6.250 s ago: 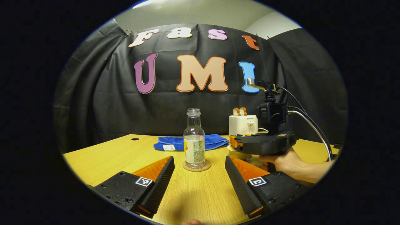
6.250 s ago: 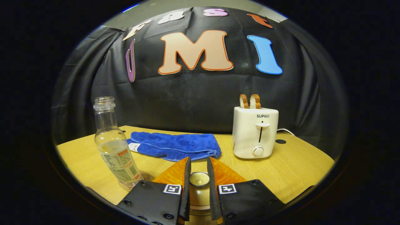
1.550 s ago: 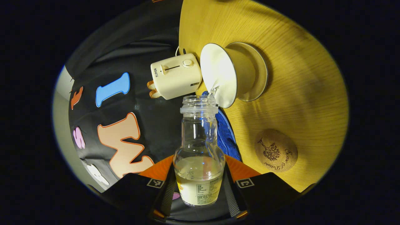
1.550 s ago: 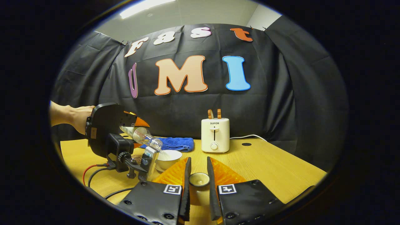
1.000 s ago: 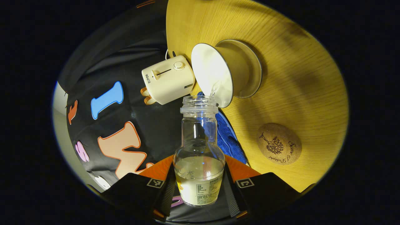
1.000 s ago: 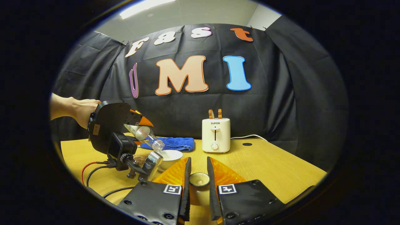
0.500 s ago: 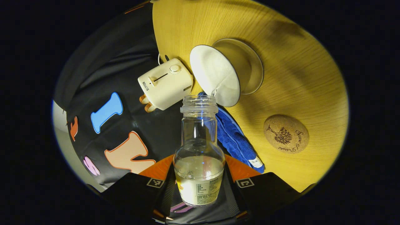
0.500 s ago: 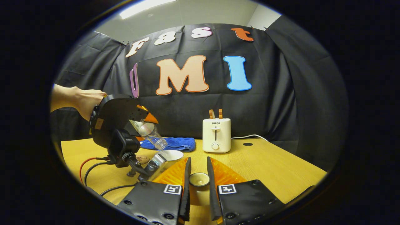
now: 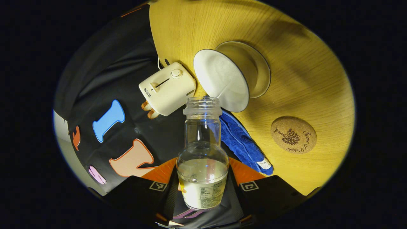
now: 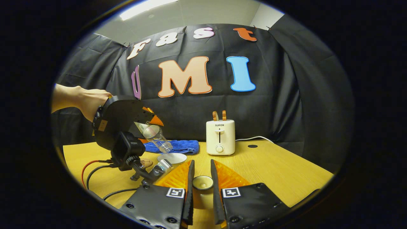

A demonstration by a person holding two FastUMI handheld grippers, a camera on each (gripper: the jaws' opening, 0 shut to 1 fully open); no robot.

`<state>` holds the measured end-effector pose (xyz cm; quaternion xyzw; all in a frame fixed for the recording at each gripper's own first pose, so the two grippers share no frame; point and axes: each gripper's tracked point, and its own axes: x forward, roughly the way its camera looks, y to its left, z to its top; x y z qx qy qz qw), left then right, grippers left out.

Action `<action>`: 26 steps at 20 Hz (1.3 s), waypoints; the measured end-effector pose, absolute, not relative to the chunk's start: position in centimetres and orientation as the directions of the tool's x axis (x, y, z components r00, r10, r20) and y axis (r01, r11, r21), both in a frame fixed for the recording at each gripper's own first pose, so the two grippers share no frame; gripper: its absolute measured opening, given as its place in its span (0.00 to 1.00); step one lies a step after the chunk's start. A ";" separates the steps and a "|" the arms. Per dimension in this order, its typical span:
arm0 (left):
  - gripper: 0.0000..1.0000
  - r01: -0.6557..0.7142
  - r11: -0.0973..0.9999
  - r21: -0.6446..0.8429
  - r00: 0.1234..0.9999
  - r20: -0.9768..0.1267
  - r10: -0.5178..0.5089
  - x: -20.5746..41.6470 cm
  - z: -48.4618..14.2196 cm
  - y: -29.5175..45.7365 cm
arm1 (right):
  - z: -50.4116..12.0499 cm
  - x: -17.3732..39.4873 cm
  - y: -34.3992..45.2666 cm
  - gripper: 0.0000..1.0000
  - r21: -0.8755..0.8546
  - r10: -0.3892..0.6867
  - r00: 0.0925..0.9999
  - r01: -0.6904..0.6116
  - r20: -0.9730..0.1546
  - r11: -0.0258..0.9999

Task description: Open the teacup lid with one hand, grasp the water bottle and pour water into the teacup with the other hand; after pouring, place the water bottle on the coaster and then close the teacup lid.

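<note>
Tipping back, the bottle [image 9: 203, 149] clamped in the left gripper [image 9: 203, 187] has stopped pouring over the cup [image 9: 230, 74]; right gripper [image 10: 201, 190] still pinches the lid [image 10: 202, 182].

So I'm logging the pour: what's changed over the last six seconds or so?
The left gripper took the water bottle off the coaster, tilted it over the teacup and poured; the stream has now nearly stopped as the bottle tips back. The right gripper lifted the lid clear. Both jaws stay clamped; toaster and towel unmoved.

Black-draped booth [image 10: 286, 105] — wooden table [image 10: 286, 171]
</note>
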<state>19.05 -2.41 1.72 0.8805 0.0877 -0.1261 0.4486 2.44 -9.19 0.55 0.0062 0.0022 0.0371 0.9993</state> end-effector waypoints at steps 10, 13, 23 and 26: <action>0.68 0.266 -0.558 0.786 0.953 -0.300 0.031 19.1 1.5 -2.3 | 0.6 2.4 -9.1 0.28 0.013 0.078 0.997 -0.077 -0.004 0.997; 0.67 0.273 -0.548 0.791 0.952 -0.303 0.036 19.2 1.3 -2.1 | 0.5 2.4 -9.2 0.28 0.012 0.078 0.997 -0.078 -0.004 0.997; 0.67 0.340 0.039 0.940 0.940 -0.338 -0.042 19.0 -1.5 -1.9 | 0.5 2.4 -9.2 0.28 0.006 0.078 0.997 -0.078 -0.004 0.997; 0.65 0.290 0.347 0.892 0.956 -0.285 -0.065 20.0 -3.0 -0.9 | 0.5 2.4 -9.2 0.29 0.004 0.077 0.997 -0.077 -0.003 0.997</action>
